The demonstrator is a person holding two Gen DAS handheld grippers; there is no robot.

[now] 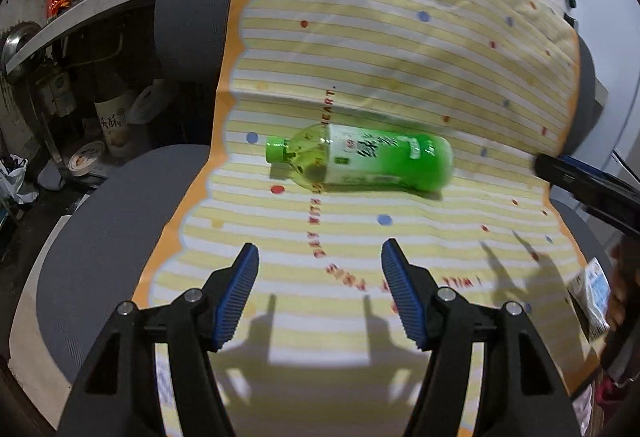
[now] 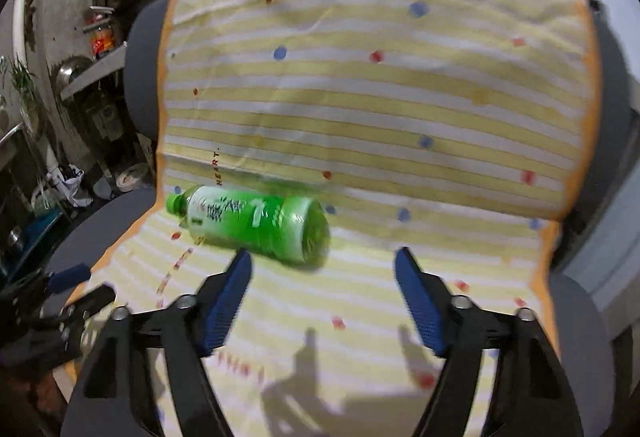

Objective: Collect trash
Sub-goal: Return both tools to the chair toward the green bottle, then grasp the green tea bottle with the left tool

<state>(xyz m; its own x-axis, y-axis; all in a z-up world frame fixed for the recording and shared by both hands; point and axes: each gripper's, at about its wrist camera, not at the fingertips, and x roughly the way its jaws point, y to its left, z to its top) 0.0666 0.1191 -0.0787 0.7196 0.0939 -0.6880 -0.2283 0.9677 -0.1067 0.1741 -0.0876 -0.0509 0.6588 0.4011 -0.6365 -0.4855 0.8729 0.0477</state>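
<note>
A green plastic tea bottle [image 1: 360, 163] lies on its side on a yellow-striped cloth [image 1: 400, 49] draped over a grey chair, cap pointing left. My left gripper [image 1: 320, 257] is open and empty, hovering short of the bottle. In the right wrist view the same bottle [image 2: 256, 223] lies just beyond and left of my right gripper [image 2: 324, 257], which is also open and empty. The right gripper's black tip [image 1: 580, 181] pokes in at the right edge of the left wrist view. A small white-and-blue wrapper [image 1: 592, 293] lies at the cloth's right edge.
The grey chair seat [image 1: 104, 237] and backrest [image 1: 192, 9] carry the cloth. Cluttered shelves with bottles and jars [image 1: 116, 117] stand to the left, with a tape roll [image 1: 86, 159] on the floor. The left gripper [image 2: 68, 301] shows at the lower left of the right wrist view.
</note>
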